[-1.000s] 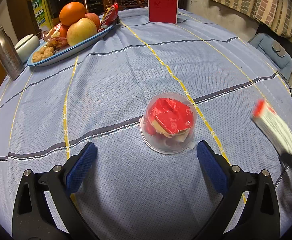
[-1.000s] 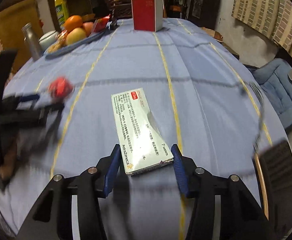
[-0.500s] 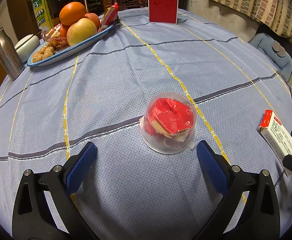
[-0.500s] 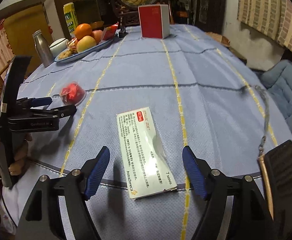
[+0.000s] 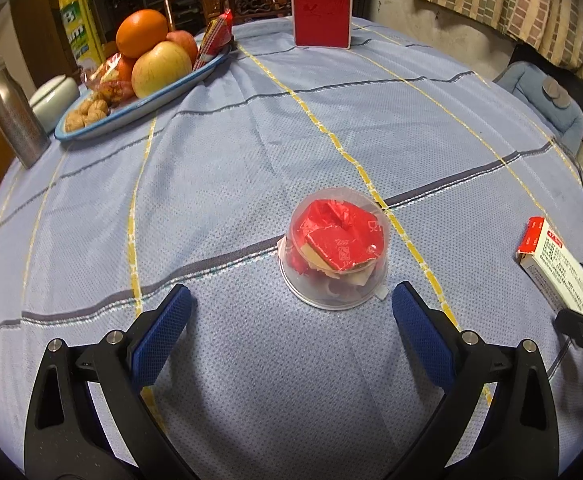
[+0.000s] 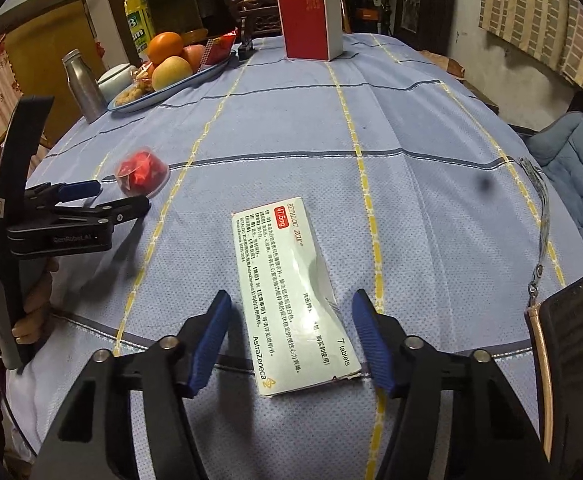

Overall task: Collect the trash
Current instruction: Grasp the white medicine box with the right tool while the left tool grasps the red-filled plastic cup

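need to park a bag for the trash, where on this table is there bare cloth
The widest bare cloth lies mid-table, between the red box at the far edge, the fruit tray and the clear cup of red wrappers. The far-left corner is crowded: tray, flask, lidded jar. The near edge holds the medicine box and both claws.

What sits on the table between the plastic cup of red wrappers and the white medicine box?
Nothing but bare blue tablecloth with a yellow stripe lies between the plastic cup and the medicine box. The left wrist view shows it best.
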A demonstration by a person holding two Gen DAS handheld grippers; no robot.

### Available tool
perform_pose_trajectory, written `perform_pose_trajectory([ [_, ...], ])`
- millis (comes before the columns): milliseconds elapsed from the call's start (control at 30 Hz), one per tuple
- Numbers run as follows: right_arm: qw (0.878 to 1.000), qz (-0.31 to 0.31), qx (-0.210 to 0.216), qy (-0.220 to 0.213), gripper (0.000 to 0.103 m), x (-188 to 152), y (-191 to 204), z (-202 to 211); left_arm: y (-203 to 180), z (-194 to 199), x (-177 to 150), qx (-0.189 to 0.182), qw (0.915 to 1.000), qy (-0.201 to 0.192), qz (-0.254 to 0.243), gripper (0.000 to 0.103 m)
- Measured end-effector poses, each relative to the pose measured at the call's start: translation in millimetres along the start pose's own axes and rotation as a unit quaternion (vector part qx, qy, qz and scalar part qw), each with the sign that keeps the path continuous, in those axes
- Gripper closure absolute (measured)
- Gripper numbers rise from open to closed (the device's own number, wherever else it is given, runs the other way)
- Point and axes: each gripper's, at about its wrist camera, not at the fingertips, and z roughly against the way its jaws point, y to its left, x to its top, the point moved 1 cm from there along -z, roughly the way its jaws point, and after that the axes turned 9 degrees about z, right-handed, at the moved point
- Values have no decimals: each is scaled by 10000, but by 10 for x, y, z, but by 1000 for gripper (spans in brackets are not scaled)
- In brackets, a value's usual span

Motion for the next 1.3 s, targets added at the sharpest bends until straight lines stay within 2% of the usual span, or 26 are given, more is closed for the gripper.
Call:
perform_pose_trajectory([
  [133, 10000, 61, 41, 3, 43, 3, 12, -3, -77, 27, -5, 148, 9996, -125, -227, 6],
  [433, 10000, 77, 61, -2, 42, 7, 19, 1, -169, 49, -16, 165, 9984, -220, -492, 6],
  [500, 10000, 70, 62, -30, 48, 7, 19, 6, -178, 50, -18, 171, 9982, -230, -523, 6],
  [533, 10000, 63, 34, -46, 55, 2, 19, 12, -180, 49, -19, 173, 9982, -232, -526, 6],
  [933, 9999, 110, 89, -74, 55, 7, 34, 22, -214, 62, -20, 141, 9977, -266, -607, 6],
  [1100, 9999, 108, 107, -56, 55, 8, 39, 15, -275, 73, 31, -12, 9972, -400, -628, 6],
  [1200, 9999, 107, 105, -60, 55, 8, 36, 15, -360, 73, 79, -183, 9959, -515, -722, 8],
  [1267, 9999, 94, 108, -64, 55, 5, 36, 14, -398, 65, 90, -252, 9952, -507, -797, 16],
  [1300, 9999, 86, 108, -65, 55, 6, 36, 12, -410, 54, 85, -293, 9951, -466, -828, 26],
])
